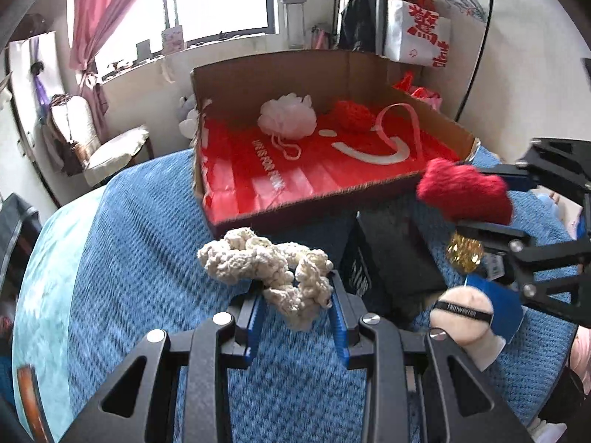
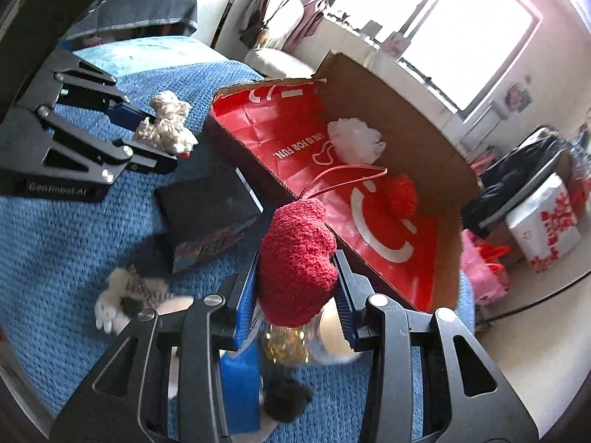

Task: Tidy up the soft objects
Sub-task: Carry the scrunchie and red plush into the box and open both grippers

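My left gripper (image 1: 297, 308) is shut on a cream fuzzy scrunchie (image 1: 269, 269), lifted over the blue blanket in front of the cardboard box (image 1: 273, 74). At the right, my right gripper (image 2: 299, 288) is shut on a red fuzzy knit piece (image 2: 297, 262), seen as a red fuzzy knit piece (image 1: 465, 192) in the left wrist view, near the box's front corner. Inside the box, on a red bag liner (image 1: 280, 181), lie a white mesh pouf (image 1: 288, 116) and a red knit ball (image 1: 354, 114). The left gripper (image 2: 162, 140) with the scrunchie (image 2: 168, 122) shows at left in the right wrist view.
A black box (image 1: 391, 258) lies on the blue blanket (image 1: 147, 240) between the grippers. A beige powder puff (image 1: 463, 313), a gold object (image 1: 463, 254) and a blue card (image 1: 495, 299) lie at the right. A small plush toy (image 2: 125, 295) lies on the blanket.
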A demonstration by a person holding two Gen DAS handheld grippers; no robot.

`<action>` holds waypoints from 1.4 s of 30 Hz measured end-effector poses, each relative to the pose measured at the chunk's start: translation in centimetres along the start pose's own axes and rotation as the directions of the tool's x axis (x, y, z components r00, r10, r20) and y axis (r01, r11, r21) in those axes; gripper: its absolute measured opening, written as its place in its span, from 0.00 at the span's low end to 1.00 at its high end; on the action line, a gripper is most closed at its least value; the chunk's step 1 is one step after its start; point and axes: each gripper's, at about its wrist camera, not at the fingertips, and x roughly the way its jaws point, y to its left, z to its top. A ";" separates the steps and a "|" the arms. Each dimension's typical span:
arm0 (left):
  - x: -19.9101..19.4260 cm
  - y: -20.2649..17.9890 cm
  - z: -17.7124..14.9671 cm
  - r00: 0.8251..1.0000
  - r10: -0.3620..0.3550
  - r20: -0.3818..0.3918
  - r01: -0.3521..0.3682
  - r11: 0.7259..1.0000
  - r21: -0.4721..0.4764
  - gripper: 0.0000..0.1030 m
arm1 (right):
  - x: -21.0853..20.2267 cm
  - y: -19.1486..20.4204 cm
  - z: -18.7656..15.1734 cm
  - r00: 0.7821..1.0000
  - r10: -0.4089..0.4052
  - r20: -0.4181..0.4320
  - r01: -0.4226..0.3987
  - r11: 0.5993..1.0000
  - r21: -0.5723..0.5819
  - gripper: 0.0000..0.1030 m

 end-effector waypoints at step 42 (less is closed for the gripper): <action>18.9 2.5 13.9 0.950 -0.027 -0.312 0.040 0.999 0.036 0.35 | 19.0 -13.8 7.0 0.915 0.356 -0.190 -0.253 0.874 0.416 0.36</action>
